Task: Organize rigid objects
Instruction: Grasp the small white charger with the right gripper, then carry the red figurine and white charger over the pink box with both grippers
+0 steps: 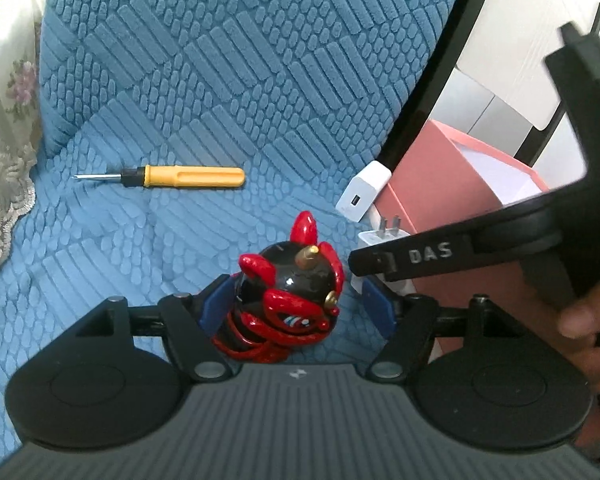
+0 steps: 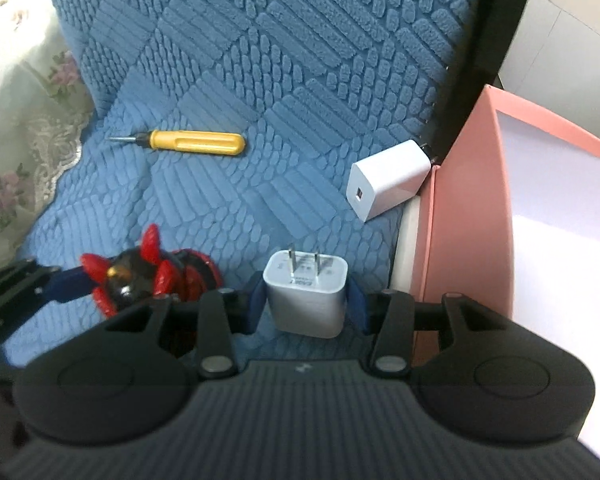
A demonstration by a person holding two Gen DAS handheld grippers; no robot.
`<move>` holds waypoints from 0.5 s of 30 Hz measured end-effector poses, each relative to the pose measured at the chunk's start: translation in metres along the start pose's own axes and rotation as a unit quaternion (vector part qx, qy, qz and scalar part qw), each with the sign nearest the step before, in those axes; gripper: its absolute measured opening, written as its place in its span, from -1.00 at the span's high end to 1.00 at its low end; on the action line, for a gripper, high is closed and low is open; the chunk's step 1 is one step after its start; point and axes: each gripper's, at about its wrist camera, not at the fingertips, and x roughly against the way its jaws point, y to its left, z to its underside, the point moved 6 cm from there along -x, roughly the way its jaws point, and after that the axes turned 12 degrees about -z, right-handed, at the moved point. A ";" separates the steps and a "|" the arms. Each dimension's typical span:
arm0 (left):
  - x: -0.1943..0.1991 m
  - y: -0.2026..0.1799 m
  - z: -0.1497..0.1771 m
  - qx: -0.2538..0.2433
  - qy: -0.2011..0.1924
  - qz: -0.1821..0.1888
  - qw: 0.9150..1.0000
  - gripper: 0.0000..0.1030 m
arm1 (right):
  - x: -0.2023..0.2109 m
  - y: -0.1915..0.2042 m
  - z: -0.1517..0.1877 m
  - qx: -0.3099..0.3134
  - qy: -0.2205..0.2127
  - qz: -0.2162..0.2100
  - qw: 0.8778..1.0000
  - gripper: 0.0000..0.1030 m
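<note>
A red and black figurine (image 1: pixel 288 292) lies on the blue seat cover between the fingers of my left gripper (image 1: pixel 296 310). The jaws stand wide: the left pad is beside the toy, the right pad apart from it. It also shows in the right wrist view (image 2: pixel 140 276). My right gripper (image 2: pixel 306 300) is shut on a white plug charger (image 2: pixel 306 294), prongs pointing away. The charger also shows in the left wrist view (image 1: pixel 376 236). A second white charger (image 2: pixel 388 184) lies by the pink box (image 2: pixel 472 200). A yellow screwdriver (image 2: pixel 196 143) lies further back.
The pink box (image 1: pixel 440 184) with a white inside stands at the right, off the seat's edge. A black chair frame (image 1: pixel 440 80) runs up beside it. A floral lace cloth (image 2: pixel 24 120) covers the left. The blue cover (image 1: pixel 220 80) rises into a backrest.
</note>
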 end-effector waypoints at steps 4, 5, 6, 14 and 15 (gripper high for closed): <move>-0.003 0.007 -0.001 0.012 0.003 -0.005 1.000 -0.24 | 0.004 0.001 0.002 0.000 -0.002 0.003 1.000 0.09; -0.003 0.008 -0.001 0.018 0.003 -0.003 1.000 -0.24 | 0.004 0.001 0.003 0.002 -0.001 0.004 1.000 0.09; -0.003 0.009 -0.002 0.022 0.005 -0.001 1.000 -0.24 | 0.005 0.001 0.003 0.001 -0.001 0.005 1.000 0.09; 0.006 0.008 -0.004 0.035 0.008 0.013 0.999 -0.23 | 0.018 0.001 0.006 -0.027 -0.022 -0.003 0.999 0.09; 0.008 0.008 -0.003 0.038 0.007 0.013 0.999 -0.23 | 0.021 0.001 0.007 -0.029 -0.024 -0.003 0.999 0.09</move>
